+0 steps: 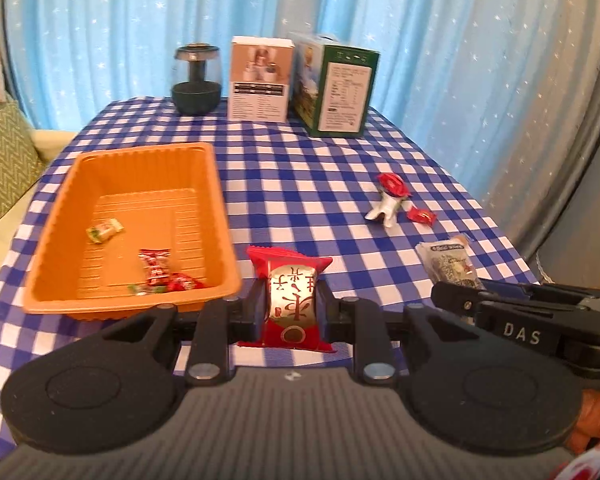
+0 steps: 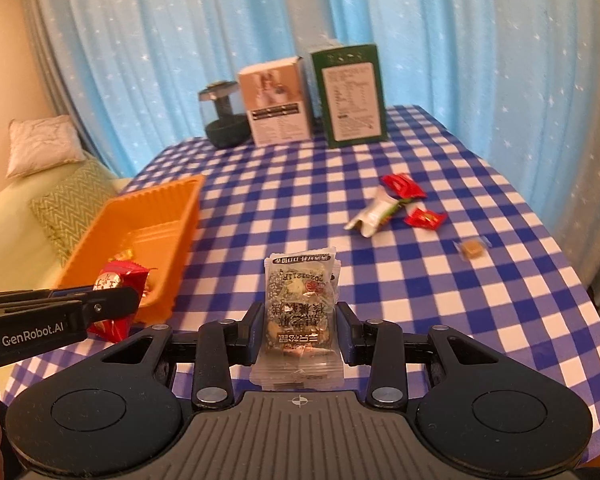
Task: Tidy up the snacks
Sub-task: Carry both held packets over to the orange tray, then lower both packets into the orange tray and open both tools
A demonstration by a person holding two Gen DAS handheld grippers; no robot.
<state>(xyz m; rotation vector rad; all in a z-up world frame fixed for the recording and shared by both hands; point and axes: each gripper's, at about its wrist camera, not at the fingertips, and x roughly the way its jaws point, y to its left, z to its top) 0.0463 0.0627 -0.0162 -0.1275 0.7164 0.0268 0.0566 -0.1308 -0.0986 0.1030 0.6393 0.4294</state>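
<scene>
My left gripper (image 1: 292, 308) is shut on a red and silver snack packet (image 1: 291, 298), held just right of the orange tray's (image 1: 148, 152) near corner. The tray holds a few wrapped candies (image 1: 156, 270). My right gripper (image 2: 300, 320) is shut on a clear packet of mixed snack (image 2: 300, 304) above the near middle of the table. The right gripper also shows in the left wrist view (image 1: 452, 296), and the left gripper in the right wrist view (image 2: 116, 300). Loose red candies (image 2: 424, 218) and a silver wrapper (image 2: 370, 214) lie at the right.
A blue checked cloth (image 1: 320, 184) covers the table. At the far edge stand a dark glass jar (image 1: 196, 80), a white box (image 1: 260, 80) and a green box (image 1: 336, 88). A small brown sweet (image 2: 470, 249) lies right. A sofa with cushions (image 2: 72, 204) is left.
</scene>
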